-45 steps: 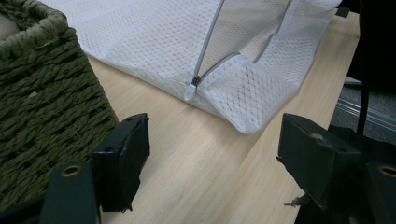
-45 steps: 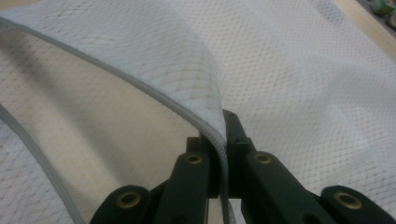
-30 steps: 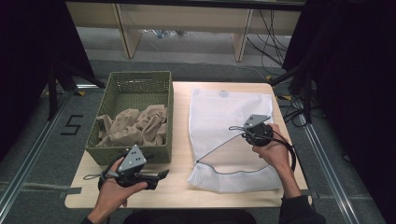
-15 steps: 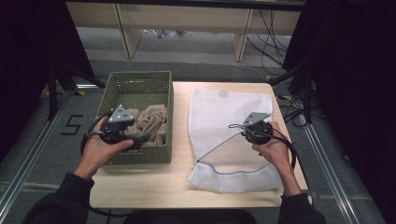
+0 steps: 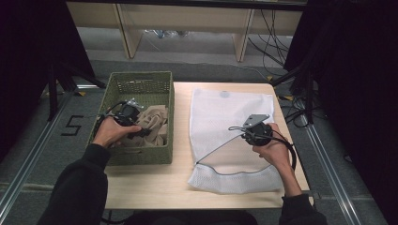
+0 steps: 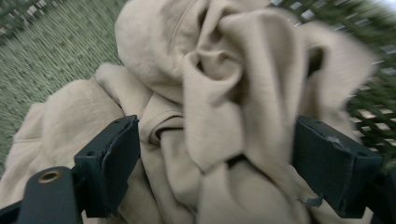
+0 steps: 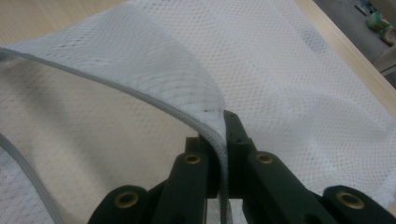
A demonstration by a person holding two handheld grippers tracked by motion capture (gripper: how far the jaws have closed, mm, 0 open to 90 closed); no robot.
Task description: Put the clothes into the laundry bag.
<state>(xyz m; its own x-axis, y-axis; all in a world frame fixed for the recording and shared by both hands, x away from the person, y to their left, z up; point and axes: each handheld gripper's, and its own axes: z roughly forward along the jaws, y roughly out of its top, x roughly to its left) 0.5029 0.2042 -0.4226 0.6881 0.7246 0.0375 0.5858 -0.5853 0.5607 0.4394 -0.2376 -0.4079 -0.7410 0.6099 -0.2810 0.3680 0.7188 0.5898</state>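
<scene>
A green woven basket (image 5: 141,84) stands on the left of the table and holds crumpled beige cloth (image 5: 152,119). My left gripper (image 5: 143,132) is down inside the basket, and its jaws have just been opening. In the left gripper view they stand wide either side of a bunched fold of the cloth (image 6: 219,70), and the left gripper (image 6: 215,128) does not pinch it. A white mesh bag (image 5: 230,108) lies flat on the right half of the table. My right gripper (image 5: 234,130) is shut on the bag's grey-trimmed opening edge (image 7: 140,95) and holds it lifted, as the right gripper (image 7: 224,122) view shows close up.
The wooden table (image 5: 155,187) has a bare strip along its front edge. Shelving and cables stand behind the table, and metal floor rails run along both sides. A floor mark "5" (image 5: 72,125) sits left of the basket.
My left hand has gone from the table's front edge up into the basket and on toward the cloth. The right hand and the lifted bag edge have stayed put.
</scene>
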